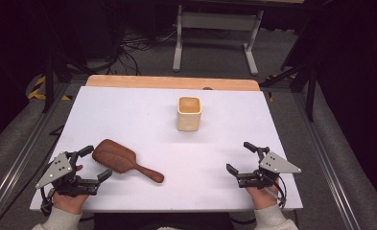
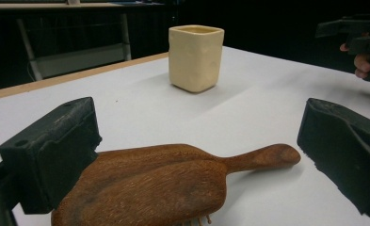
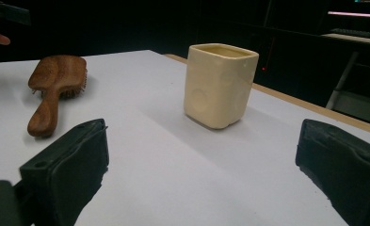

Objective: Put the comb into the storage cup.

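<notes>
1. Nearest the person, left of the cream cup (image 1: 189,113), a wooden hairbrush (image 1: 123,160) lies bristles-down on the white table (image 1: 128,115), its head between the spread jaws of the left gripper (image 1: 94,164).
2. It looks stiff and light; the narrow handle seems the best hold.
3. Right of the cup, the right gripper (image 1: 240,157) is spread, holding nothing.
4. The bristles are mostly hidden, as is the cup's inside.

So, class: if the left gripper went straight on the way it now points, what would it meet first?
The left gripper is open, and the wooden hairbrush lies on the white table between its fingers, so it would likely meet that first. The cream cup stands well beyond.
</notes>
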Motion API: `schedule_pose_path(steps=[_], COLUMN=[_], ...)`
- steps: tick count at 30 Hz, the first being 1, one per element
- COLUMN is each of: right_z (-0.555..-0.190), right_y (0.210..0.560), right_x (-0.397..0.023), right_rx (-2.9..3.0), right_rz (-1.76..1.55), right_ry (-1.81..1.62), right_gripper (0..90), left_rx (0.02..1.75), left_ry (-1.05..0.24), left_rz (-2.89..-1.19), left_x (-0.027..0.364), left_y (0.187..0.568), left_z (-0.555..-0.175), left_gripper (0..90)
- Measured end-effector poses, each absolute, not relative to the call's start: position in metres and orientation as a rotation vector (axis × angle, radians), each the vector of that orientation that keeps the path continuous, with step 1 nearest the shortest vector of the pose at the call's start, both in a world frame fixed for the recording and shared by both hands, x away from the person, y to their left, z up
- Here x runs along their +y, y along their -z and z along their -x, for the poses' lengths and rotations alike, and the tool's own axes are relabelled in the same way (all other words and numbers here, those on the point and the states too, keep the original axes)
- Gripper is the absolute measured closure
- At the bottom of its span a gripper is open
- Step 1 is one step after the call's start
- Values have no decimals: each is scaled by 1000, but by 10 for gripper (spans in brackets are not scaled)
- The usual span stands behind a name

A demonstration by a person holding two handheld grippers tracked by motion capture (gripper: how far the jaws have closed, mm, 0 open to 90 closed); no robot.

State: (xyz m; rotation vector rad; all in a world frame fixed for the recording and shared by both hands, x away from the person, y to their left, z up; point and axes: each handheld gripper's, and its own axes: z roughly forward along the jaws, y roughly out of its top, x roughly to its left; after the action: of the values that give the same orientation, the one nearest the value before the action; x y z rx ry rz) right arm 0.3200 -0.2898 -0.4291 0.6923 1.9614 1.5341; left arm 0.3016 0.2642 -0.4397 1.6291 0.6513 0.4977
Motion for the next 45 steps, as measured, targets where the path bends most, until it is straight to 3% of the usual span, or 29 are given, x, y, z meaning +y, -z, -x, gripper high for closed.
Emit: schedule_pose_path(steps=[6, 13, 25, 45], right_z=[-320, -320, -324, -344], right_y=[428, 428, 422, 399], right_x=[-289, -289, -284, -214], right_rx=[1970, 1976, 2022, 2193], right_rz=[-690, -690, -678, -452], right_ry=[-1538, -1542, -1573, -1623], right_gripper=[47, 57, 113, 148], left_rx=[640, 631, 705, 702], left_ry=[-454, -487, -488, -529], left_rz=[-1584, -1701, -1692, -1694], left_x=[270, 267, 273, 277], left_y=[438, 431, 432, 432], left_z=[-304, -303, -304, -303], left_gripper=[5, 31, 15, 13])
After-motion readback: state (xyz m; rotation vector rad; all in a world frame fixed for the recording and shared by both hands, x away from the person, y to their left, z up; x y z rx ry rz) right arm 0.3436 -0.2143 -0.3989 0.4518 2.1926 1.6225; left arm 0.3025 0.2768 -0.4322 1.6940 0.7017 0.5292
